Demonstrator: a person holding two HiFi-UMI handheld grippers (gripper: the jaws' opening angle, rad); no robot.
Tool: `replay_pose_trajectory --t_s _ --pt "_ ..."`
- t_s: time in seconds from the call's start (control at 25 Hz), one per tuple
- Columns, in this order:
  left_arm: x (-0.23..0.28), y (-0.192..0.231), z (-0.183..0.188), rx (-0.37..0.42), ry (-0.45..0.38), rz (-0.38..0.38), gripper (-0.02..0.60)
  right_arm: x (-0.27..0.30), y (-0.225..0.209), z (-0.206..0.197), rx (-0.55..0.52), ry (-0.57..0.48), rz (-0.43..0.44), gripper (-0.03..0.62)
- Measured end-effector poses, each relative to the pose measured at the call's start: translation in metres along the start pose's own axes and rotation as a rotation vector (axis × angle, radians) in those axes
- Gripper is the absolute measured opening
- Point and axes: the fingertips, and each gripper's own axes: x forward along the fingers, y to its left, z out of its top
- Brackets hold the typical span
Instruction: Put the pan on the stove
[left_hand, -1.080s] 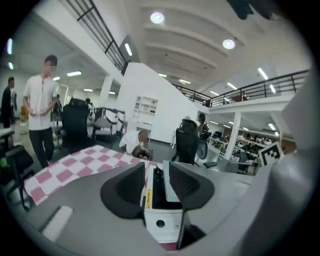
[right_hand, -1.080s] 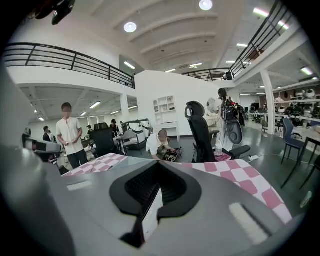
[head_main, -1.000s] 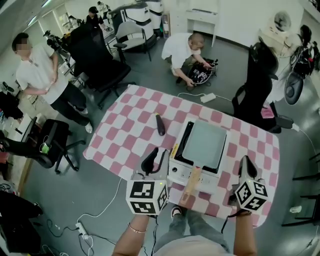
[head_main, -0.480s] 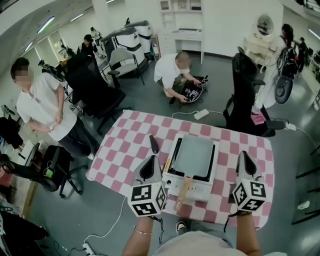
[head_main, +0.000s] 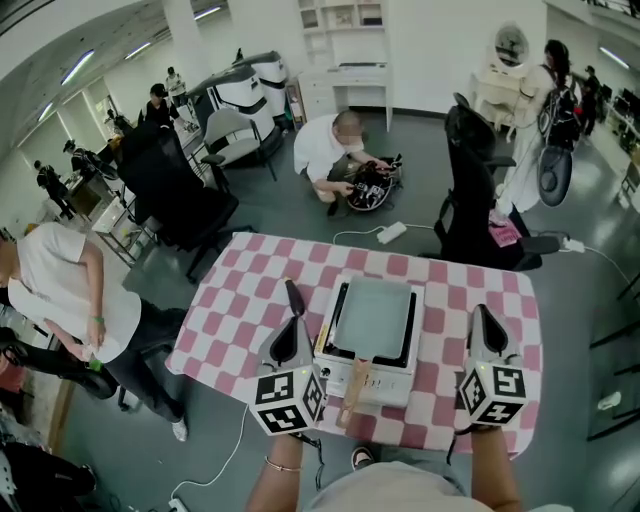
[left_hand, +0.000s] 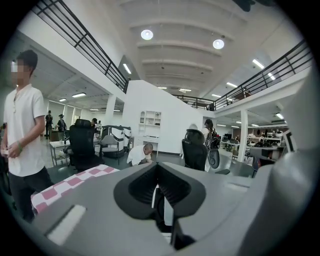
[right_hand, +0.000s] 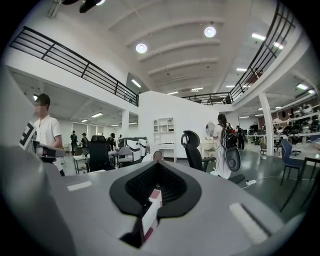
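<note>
Checkered table (head_main: 240, 290) carries the stove (head_main: 388, 382) with the pan (head_main: 372, 315) seated on it, while the left gripper (head_main: 293, 324) and right gripper (head_main: 484, 318) flank it, jaws together and empty; placement looks done, so the next move is only to back clear.
</note>
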Motion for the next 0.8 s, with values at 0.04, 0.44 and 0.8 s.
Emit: replay_pose_trajectory --t_s 0.04,0.44,0.8 --pt "0.0 0.0 -0.001 -0.001 0.004 0.001 -0.003 0.001 0.0 0.0 0.005 0.001 0.003 0.006" --pt "0.002 0.0 -0.01 -0.003 0.031 0.001 -0.003 0.0 -0.004 -0.003 0.026 0.01 0.014 0.006" --pt "0.005 -0.002 -0.015 0.001 0.048 -0.007 -0.003 0.001 -0.008 -0.003 0.031 0.013 0.018 0.006"
